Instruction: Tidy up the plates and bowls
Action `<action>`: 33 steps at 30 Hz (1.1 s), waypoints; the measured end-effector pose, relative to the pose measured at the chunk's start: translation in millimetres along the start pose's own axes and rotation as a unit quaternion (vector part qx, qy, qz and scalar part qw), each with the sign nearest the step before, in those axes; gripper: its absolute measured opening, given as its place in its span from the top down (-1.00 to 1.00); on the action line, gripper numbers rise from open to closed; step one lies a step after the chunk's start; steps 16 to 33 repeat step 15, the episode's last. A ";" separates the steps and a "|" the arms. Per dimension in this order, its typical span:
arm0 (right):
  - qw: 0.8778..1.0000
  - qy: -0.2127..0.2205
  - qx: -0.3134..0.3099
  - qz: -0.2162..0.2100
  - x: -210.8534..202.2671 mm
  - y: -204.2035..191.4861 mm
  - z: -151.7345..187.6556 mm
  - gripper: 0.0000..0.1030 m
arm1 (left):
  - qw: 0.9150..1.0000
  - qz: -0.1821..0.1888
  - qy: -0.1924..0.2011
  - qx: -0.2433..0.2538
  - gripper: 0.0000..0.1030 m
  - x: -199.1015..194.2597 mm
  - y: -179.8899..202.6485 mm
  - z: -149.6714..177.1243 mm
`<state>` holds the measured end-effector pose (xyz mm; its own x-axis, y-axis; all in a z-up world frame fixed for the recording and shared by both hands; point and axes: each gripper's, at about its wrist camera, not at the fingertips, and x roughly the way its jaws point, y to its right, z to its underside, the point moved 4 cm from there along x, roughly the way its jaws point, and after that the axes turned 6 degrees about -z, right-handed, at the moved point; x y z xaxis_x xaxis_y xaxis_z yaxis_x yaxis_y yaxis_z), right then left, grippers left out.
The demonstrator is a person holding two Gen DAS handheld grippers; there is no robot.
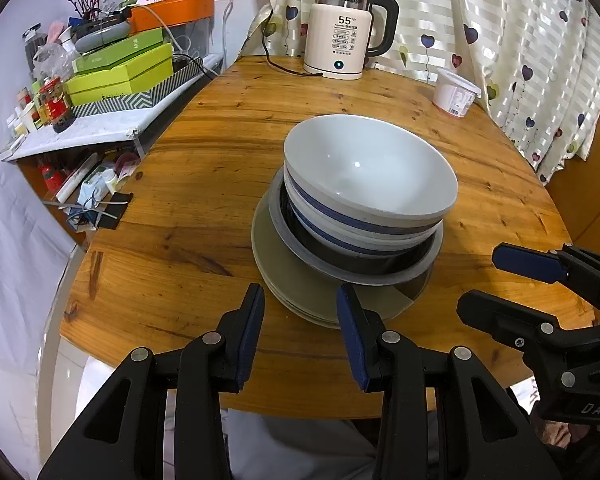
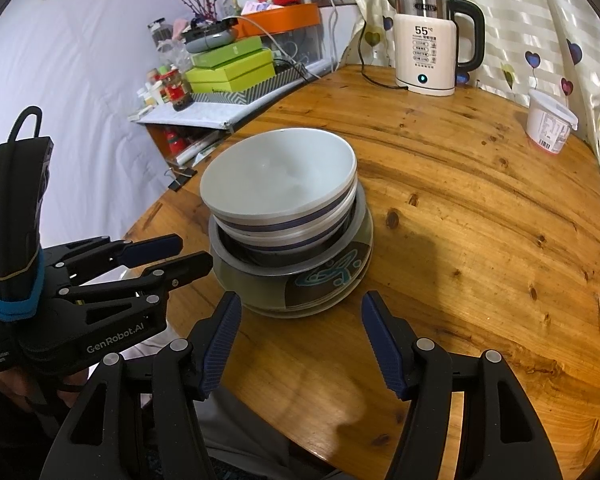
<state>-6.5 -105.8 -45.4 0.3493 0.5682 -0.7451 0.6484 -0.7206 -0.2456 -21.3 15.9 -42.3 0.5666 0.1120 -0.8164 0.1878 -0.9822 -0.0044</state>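
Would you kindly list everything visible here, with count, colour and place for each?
bowls: two nested, white with blue bands, top of the stack.
metal pan: one, grey with a dark inside, under the bowls.
plates: at least two, olive-grey, bottom of the stack.
table: one, round, wooden.
kettle: one, cream and steel, far edge of the table.
tub: one, white, by the curtain.
curtain: cream with hearts, behind the table.
boxes: three, green, on the side shelf.
left gripper: fingers open, empty, before the stack.
right gripper: fingers open, empty.
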 end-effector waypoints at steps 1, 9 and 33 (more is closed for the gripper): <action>1.000 0.000 0.000 0.000 0.6 -0.4 0.8 -0.23 | 1.000 0.000 0.000 0.000 0.25 0.0 0.1 0.0; 1.000 -0.001 0.000 -0.001 3.4 -0.5 3.5 -0.24 | 1.000 -0.001 0.004 0.000 0.25 -0.4 1.5 1.0; 1.000 -0.001 0.000 -0.001 4.4 -0.6 5.3 -0.24 | 1.000 -0.002 0.005 -0.002 0.24 -1.4 0.4 1.4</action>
